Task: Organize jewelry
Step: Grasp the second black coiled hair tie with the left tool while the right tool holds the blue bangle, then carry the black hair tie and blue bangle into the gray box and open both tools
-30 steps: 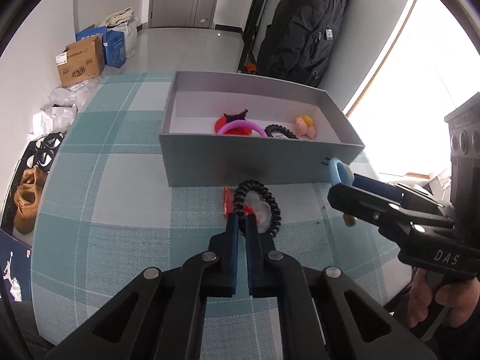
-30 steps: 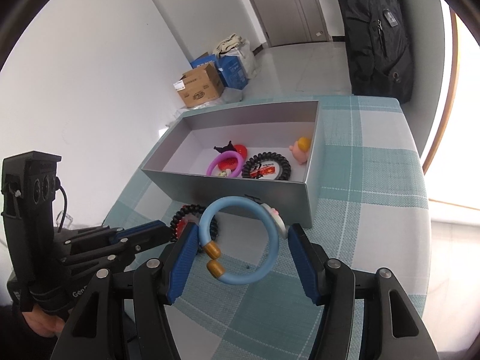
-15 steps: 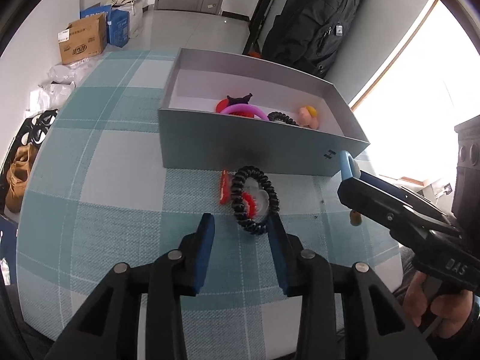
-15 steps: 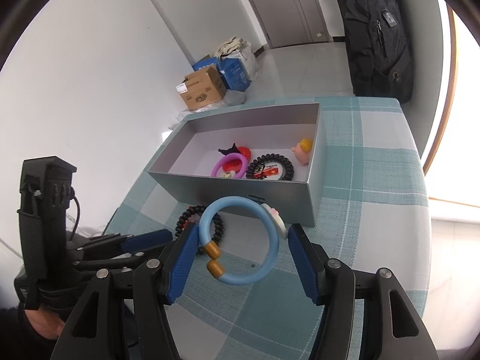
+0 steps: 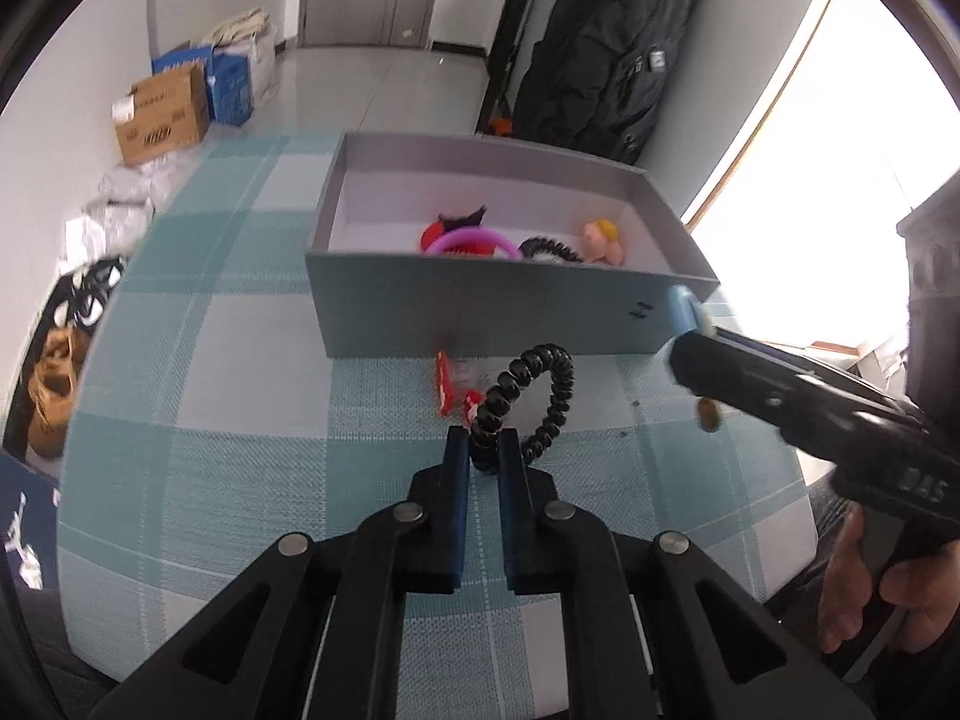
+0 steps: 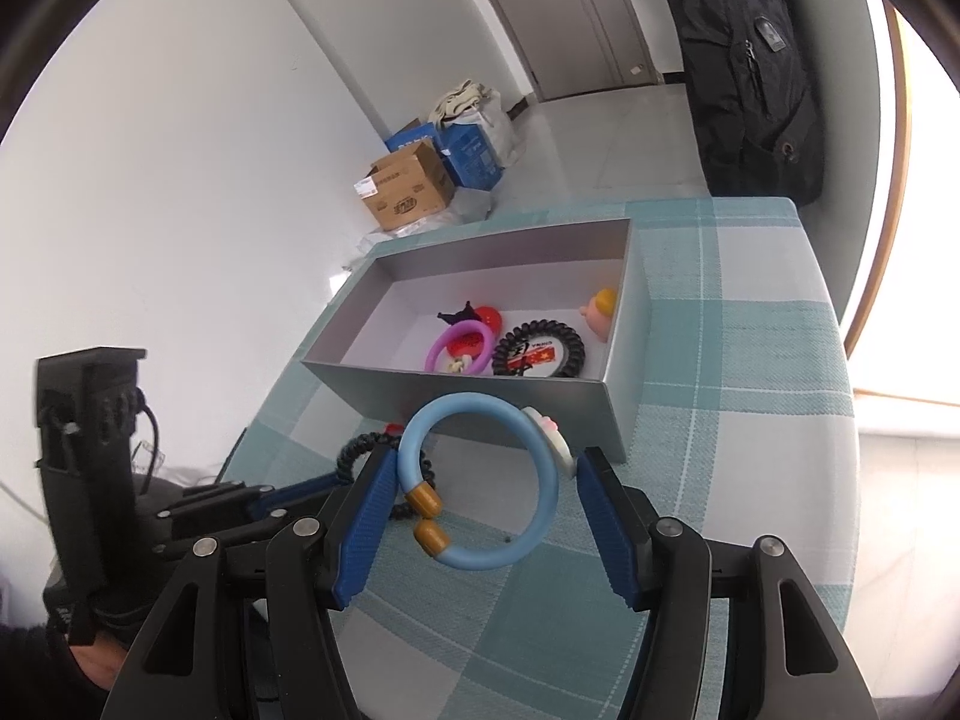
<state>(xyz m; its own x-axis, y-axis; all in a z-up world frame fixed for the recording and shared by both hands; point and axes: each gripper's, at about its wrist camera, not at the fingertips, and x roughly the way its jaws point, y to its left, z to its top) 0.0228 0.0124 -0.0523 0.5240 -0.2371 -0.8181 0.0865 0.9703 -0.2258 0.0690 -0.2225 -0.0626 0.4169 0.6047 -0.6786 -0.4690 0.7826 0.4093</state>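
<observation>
A grey open box (image 5: 480,312) stands on the checked tablecloth; it also shows in the right wrist view (image 6: 498,405). It holds a purple ring (image 6: 459,348), a black coil tie (image 6: 540,351), a red and black piece (image 6: 474,317) and a pink figure (image 6: 600,311). My left gripper (image 5: 483,456) is shut on a black coil hair tie (image 5: 534,402), which lifts off the cloth in front of the box. A red clip (image 5: 447,387) lies beside it. My right gripper (image 6: 486,498) is shut on a light blue bracelet (image 6: 480,480) with gold ends, held above the cloth near the box's front wall.
The table edge runs close on the right, by a bright window. Cardboard and blue boxes (image 5: 168,114) sit on the floor at the far left. A black jacket (image 5: 606,60) hangs behind the table. Shoes (image 5: 54,390) lie on the floor at the left.
My left gripper opened over the black coil tie, then shut on it and tipped it up off the cloth. My right gripper has kept the blue bracelet and hardly moved.
</observation>
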